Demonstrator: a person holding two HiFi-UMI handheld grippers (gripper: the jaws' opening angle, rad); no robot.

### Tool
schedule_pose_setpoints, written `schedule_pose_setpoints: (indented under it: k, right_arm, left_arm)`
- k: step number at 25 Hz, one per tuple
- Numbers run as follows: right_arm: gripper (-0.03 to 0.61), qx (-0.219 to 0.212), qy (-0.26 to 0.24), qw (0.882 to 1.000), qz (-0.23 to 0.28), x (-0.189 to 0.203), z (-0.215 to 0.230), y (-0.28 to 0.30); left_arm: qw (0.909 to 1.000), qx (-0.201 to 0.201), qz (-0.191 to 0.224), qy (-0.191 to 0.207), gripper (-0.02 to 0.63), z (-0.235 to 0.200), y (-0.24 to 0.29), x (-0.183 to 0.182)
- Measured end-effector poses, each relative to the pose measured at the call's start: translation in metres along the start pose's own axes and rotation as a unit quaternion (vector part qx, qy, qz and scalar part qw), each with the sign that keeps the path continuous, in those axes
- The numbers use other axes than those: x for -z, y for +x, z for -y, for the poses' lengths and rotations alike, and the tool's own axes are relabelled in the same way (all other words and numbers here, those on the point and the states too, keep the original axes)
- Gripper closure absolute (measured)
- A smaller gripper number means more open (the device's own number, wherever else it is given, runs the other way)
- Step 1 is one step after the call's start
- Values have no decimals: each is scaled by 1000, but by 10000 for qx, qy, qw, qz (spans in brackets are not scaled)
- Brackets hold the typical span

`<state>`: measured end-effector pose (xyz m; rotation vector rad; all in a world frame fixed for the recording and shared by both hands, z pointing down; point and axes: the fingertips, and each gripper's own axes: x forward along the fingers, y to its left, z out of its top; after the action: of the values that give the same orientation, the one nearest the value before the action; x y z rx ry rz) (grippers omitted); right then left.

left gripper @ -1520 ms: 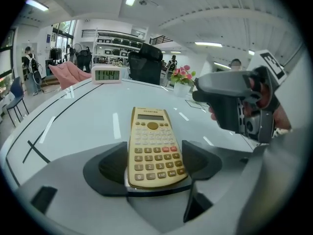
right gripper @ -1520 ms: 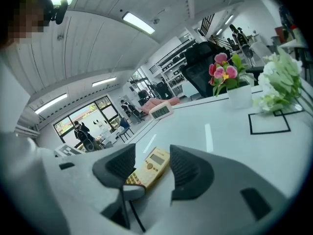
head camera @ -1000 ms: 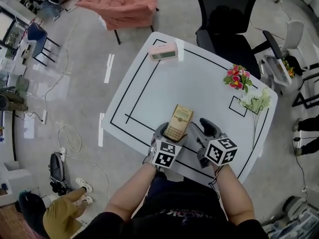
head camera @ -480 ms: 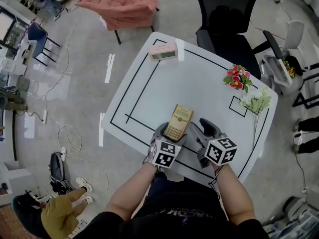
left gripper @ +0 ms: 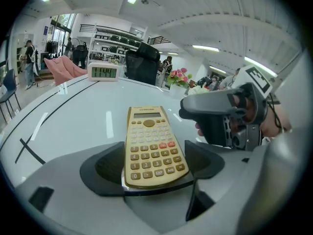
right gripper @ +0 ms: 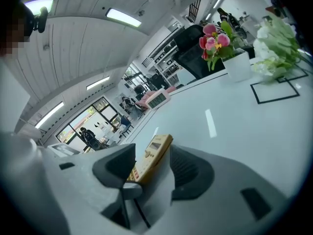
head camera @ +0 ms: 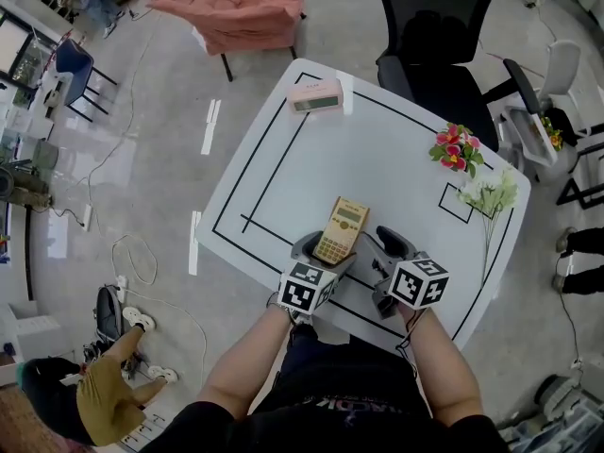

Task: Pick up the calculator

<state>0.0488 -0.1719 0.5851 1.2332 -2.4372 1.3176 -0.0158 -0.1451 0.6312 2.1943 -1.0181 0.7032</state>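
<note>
Gripping calculator [head camera: 341, 231] near table [head camera: 377, 159] edge: left gripper [head camera: 326, 251] jaws (right gripper [right gripper: 146, 166] jaws apart, empty, beside).

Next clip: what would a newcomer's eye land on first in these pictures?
The yellow calculator stands out on the white table, near the edge closest to the person, its lower end held by the left gripper, a jaw against each side. The right gripper hangs open beside it, and red flowers and white flowers brighten the table's right side.
</note>
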Motion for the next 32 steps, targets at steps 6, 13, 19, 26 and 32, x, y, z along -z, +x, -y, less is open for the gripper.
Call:
schedule_pose_setpoints:
  k: [6, 13, 19, 26, 32]
  right_arm:
    - [370, -114, 685, 9972, -294, 13, 4, 13]
    - [370, -376, 1340, 9876, -728, 23, -3, 35]
    - [370, -514, 1713, 9794, -935, 23, -11, 53]
    - [371, -571, 1942, 9716, -1229, 29, -16, 62]
    - [440, -503, 2058, 9707, -1138, 29, -11, 62]
  left_arm:
    - [9995, 182, 55, -259, 230, -2, -3, -3]
    - [9992, 212, 109, -308, 230, -1, -4, -4]
    - [9987, 239, 127, -429, 230, -4, -5, -6]
    - [9969, 524, 195, -557, 229, 6, -7, -9]
    - [9983, 530, 212, -72, 227, 6, -11, -17]
